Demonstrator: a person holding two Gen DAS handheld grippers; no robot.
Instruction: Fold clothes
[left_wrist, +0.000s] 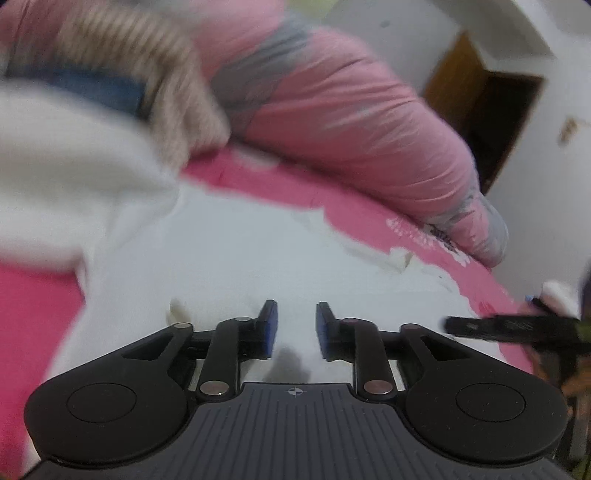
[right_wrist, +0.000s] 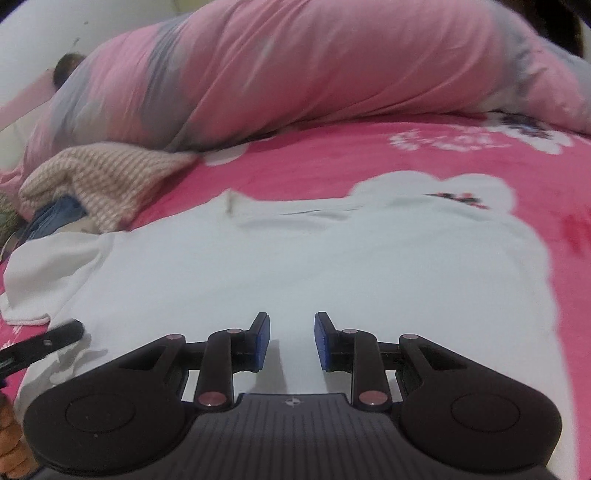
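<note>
The white garment (right_wrist: 295, 258) lies spread flat on the pink bed (right_wrist: 314, 162) — ready for folding. Left tool (left_wrist: 294, 325) and right tool (right_wrist: 291, 338) hover above it, narrowly parted, holding nothing.

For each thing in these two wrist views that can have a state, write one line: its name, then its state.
left gripper: open, nothing between its pads.
right gripper: open, nothing between its pads.
white garment: spread fairly flat on the bed, one sleeve bunched at its edge.
striped knit: crumpled in a heap, unfolded.
blue garment: bunched under the striped knit.
pink duvet: heaped up behind the clothes.
</note>
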